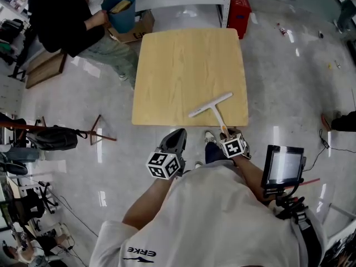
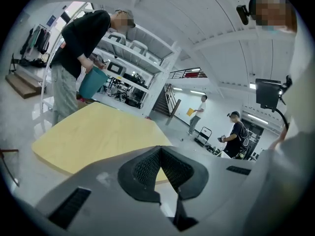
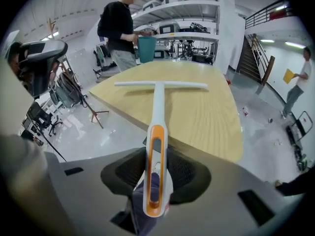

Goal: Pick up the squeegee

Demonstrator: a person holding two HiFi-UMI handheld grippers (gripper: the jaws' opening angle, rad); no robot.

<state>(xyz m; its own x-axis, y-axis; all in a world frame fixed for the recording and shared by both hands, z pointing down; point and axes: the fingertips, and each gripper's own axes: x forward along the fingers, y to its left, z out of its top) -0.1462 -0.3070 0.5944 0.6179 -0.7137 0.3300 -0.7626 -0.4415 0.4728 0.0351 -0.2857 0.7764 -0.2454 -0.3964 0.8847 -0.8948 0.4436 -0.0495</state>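
Observation:
A white squeegee (image 1: pixel 213 109) with an orange-trimmed handle lies on the near right part of the light wooden table (image 1: pixel 183 65), and its handle sticks out over the near edge. My right gripper (image 1: pixel 227 136) stands at that edge, pointing steeply down. In the right gripper view the handle (image 3: pixel 156 146) runs between the jaws of the right gripper (image 3: pixel 156 176). The jaws are open, with a gap showing on each side. My left gripper (image 1: pixel 177 140) hangs left of it, off the table. In its own view the left gripper (image 2: pixel 160 157) is shut and empty, with the table (image 2: pixel 93 132) ahead.
A person in black holds a teal bucket (image 1: pixel 120 10) at the table's far left corner. A red crate (image 1: pixel 239 11) stands behind the table. A monitor (image 1: pixel 284 166) on a stand is at my right, and a dark bag (image 1: pixel 54 138) lies on the floor at the left.

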